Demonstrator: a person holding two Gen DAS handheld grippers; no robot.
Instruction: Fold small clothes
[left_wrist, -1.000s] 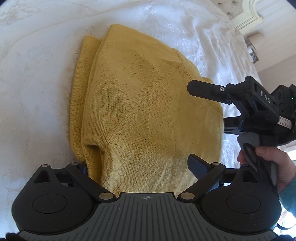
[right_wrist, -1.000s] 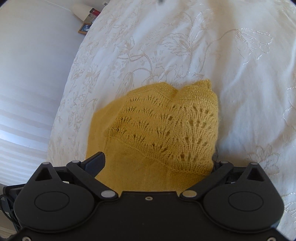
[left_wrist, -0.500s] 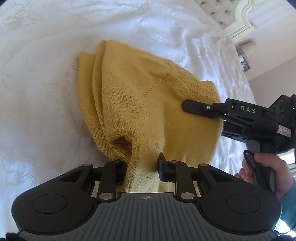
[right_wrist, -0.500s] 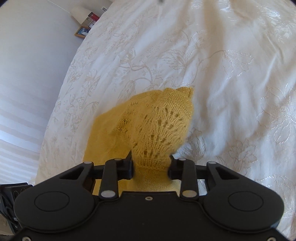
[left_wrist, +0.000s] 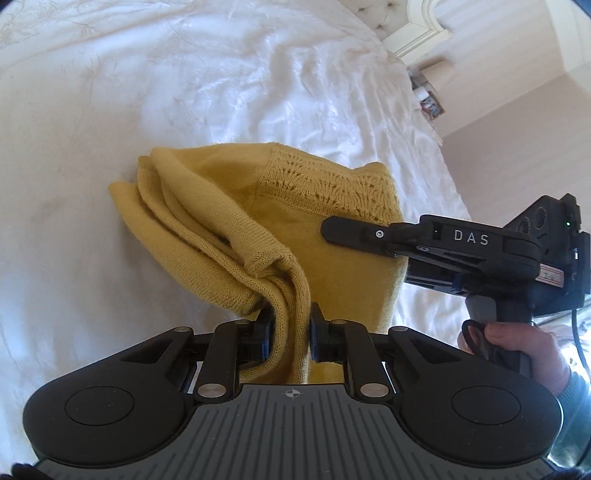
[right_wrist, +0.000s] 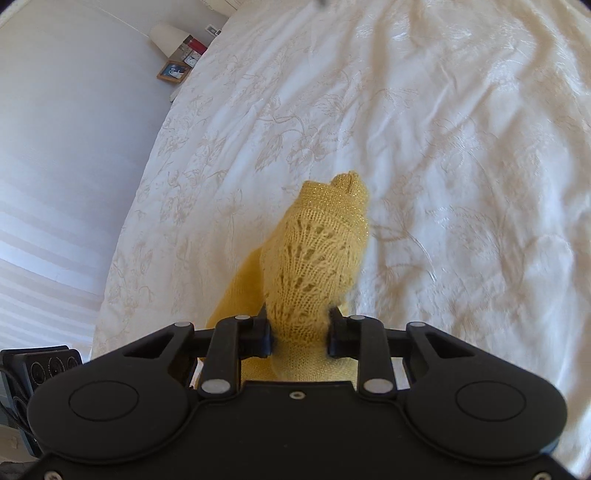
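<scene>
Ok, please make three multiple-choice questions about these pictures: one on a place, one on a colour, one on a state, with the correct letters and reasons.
1. Where does the knitted garment partly lie?
A. on a white bedspread
B. in a laundry basket
C. on a wooden floor

2. What colour is the garment?
A. dark blue
B. mustard yellow
C. red

3. What is the state of the two grippers?
A. both open above the garment
B. only the left one shut on it
C. both shut on it

Answers:
1 A: white embroidered bedding surrounds the garment in both wrist views.
2 B: the knit is yellow throughout, its lace part included.
3 C: the left gripper has bunched fabric pinched between its fingers, and the right gripper clamps the lace part in the same way.
</scene>
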